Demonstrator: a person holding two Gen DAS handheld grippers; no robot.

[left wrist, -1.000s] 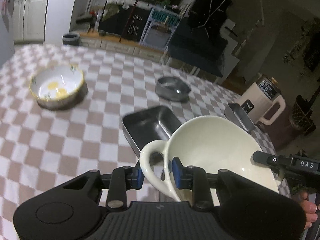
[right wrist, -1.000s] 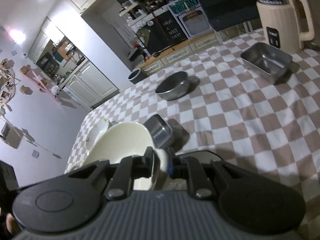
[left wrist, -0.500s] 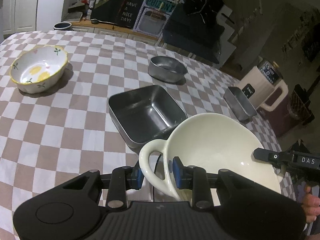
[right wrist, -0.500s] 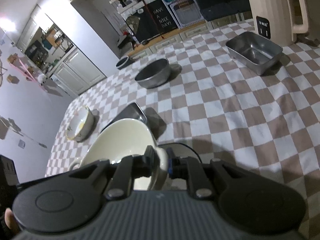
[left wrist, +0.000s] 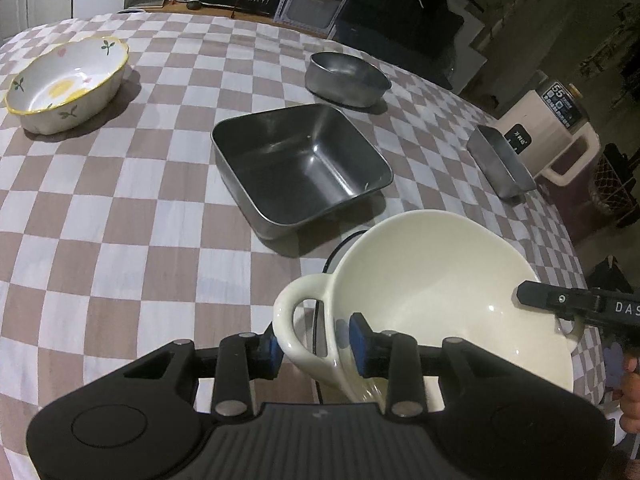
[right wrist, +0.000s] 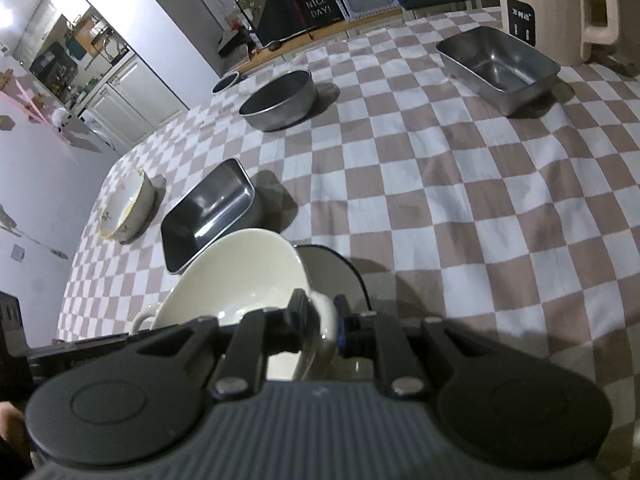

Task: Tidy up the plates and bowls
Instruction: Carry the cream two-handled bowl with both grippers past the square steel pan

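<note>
One cream two-handled bowl (left wrist: pixel 440 280) sits between both tongs, low over the checkered table (left wrist: pixel 120 240) and a dark-rimmed plate (right wrist: pixel 340 276). The left tongs (left wrist: pixel 316 350) are opening around its handle; the right tongs (right wrist: pixel 322 326) stay clenched on the opposite handle. Elsewhere stand three steel containers, two rectangular (left wrist: pixel 300 168) (right wrist: pixel 500 68) and one round (left wrist: pixel 344 78), and one flowered bowl (left wrist: pixel 66 84).

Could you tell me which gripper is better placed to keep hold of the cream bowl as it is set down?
Right: the right gripper clamps one handle of the cream bowl, while the left gripper jaws are opening around the other.
</note>
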